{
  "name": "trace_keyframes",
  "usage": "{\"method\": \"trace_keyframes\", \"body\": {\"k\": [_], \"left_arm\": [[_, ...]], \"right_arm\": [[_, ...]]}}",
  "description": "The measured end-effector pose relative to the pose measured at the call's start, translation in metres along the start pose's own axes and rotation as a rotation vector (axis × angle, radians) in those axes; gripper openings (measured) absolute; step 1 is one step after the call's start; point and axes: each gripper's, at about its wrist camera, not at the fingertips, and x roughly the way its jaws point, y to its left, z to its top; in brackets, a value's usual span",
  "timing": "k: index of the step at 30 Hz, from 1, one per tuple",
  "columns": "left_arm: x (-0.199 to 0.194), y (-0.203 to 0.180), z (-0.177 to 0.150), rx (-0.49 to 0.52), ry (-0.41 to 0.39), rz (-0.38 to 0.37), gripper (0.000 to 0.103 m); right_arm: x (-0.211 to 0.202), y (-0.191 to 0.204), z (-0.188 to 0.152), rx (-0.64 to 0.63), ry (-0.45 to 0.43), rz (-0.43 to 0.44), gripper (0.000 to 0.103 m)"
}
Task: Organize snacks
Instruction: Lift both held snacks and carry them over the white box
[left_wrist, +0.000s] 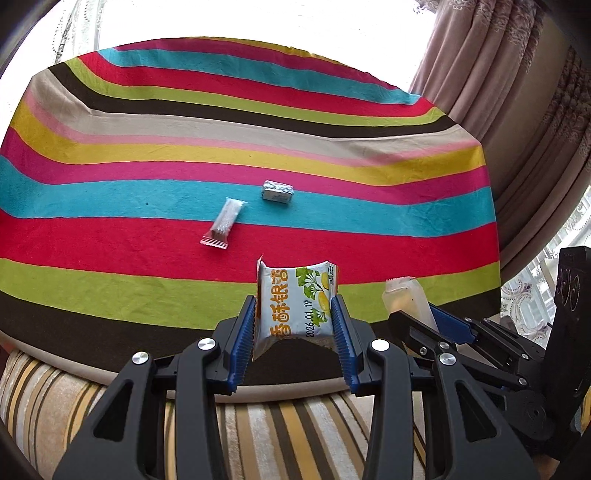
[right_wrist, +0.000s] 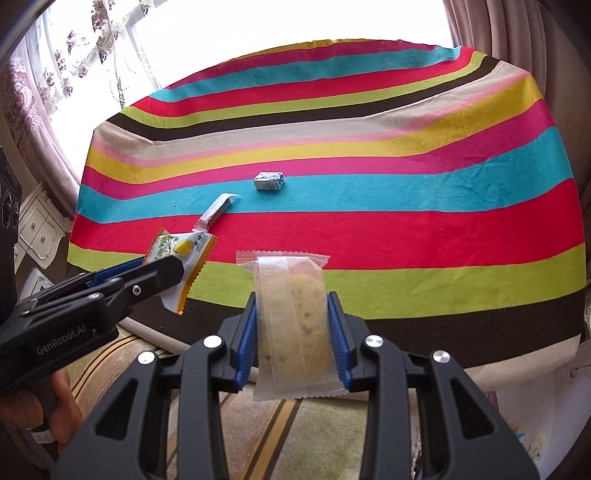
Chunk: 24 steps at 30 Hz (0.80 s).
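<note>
1. Holding one snack in each gripper, both above the near edge of the striped cloth (left_wrist: 258, 155) that covers the bench.
2. My left gripper (left_wrist: 295, 321) is clenched on the ginkgo pastry packet (left_wrist: 291, 306); both blue pads press its sides, and the packet bows between them, printed face toward the camera.
3. My right gripper (right_wrist: 291, 321) is clenched on the clear cookie packet (right_wrist: 291, 314); the round speckled cookie shows through the wrapper, whose crimped seam runs down its front. The packet stands upright between the pads.
4. Relative to the striped cloth: both held packets are clear of it, over its brown and green near stripes. In the right wrist view the left gripper sits to the left of the right one, and a hand (right_wrist: 62, 406) grips its handle.
5. Two snacks lie on the striped cloth near its middle. The small silver-blue foil packet (left_wrist: 277, 192) rests on the blue stripe. The long white bar packet (left_wrist: 223, 223) lies slantwise across the blue and red stripes, just beside the foil packet and nearer to me; the two do not touch.
6. Beyond the far edge of the striped cloth: curtains (left_wrist: 480, 66) and a bright window. Below its near edge: a striped sofa cushion (left_wrist: 295, 435).
</note>
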Motion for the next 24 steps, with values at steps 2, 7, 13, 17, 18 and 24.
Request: {"method": "trace_keyframes", "body": {"k": [2,7,13,17,18,24], "left_arm": [[0.002,-0.011,-0.003,0.017,0.011,-0.01,0.038],[0.01,-0.043,-0.01,0.059,0.054,-0.056,0.038],[0.022,-0.086,-0.02,0.126,0.102,-0.111,0.038],[0.033,-0.107,-0.026,0.145,0.143,-0.141,0.038],[0.034,-0.112,-0.028,0.156,0.148,-0.148,0.038],[0.042,-0.141,-0.037,0.209,0.181,-0.193,0.038]], "right_arm": [[-0.006,-0.009,-0.003,0.018,-0.006,-0.004,0.036],[-0.02,-0.034,-0.011,0.063,-0.022,-0.022,0.036],[-0.03,-0.068,-0.025,0.116,-0.022,-0.049,0.036],[-0.032,-0.085,-0.032,0.142,-0.014,-0.065,0.036],[-0.033,-0.09,-0.034,0.15,-0.013,-0.073,0.036],[-0.041,-0.118,-0.042,0.194,-0.014,-0.116,0.036]]}}
